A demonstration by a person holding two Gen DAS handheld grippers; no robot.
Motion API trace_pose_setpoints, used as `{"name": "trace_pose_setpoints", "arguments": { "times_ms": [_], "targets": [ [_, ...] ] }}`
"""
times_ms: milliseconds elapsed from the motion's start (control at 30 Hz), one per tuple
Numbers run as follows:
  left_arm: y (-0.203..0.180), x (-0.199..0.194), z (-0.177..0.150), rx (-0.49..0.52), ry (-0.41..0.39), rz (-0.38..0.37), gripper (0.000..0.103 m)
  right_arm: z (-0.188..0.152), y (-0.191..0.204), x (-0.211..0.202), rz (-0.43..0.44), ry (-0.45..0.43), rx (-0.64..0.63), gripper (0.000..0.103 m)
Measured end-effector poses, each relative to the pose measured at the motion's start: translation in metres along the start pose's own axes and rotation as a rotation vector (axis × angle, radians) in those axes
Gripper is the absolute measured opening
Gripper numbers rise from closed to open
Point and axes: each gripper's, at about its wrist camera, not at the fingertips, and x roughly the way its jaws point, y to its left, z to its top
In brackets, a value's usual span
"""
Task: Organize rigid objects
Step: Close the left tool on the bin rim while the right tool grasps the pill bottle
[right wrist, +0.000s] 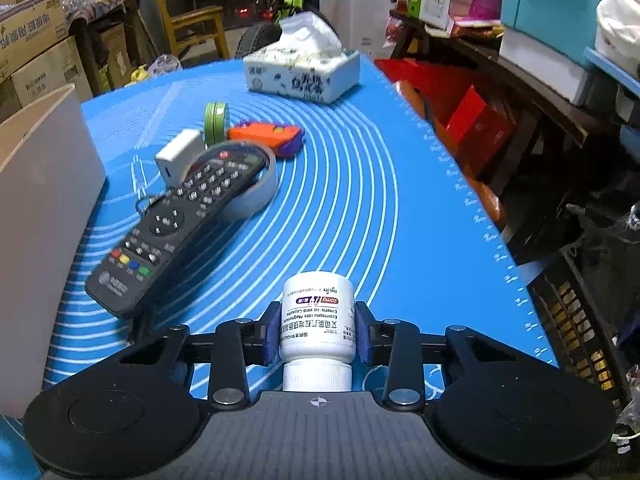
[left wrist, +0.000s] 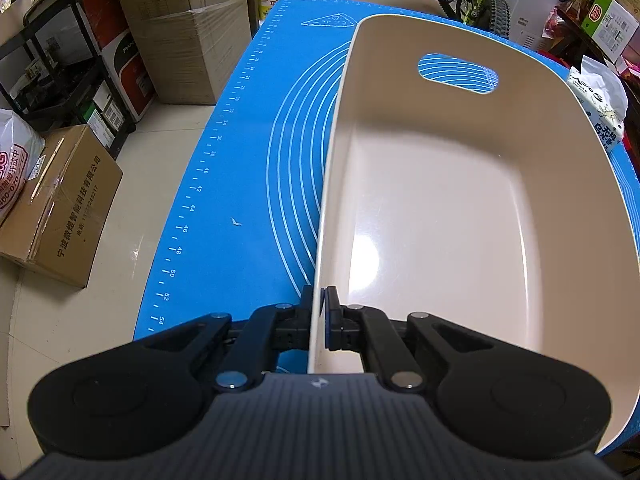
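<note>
left tongs clamped on the beige plastic bin's rim, right tongs gripping a white pill bottle.
the bin sat on the blue silicone mat covering the worktop. the bottle was held cap toward the camera, above the mat's near edge. beyond it lay a black remote control across a clear tape roll, with a white charger block, green tape roll, orange toy and tissue pack.
</note>
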Motion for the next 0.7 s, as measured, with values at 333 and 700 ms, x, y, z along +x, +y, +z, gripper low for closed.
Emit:
{"name": "trace_pose_setpoints", "arguments": {
  "times_ms": [333, 700],
  "targets": [
    [-0.001, 0.001, 0.0, 0.0, 0.003, 0.005, 0.006, 0.051, 0.048, -0.062, 0.133, -0.204, -0.064, 0.045],
    [-0.001, 0.002, 0.0, -0.002, 0.005, 0.006, 0.006, 0.094, 0.147, -0.08, 0.333, -0.273, -0.203, 0.045]
  ]
}}
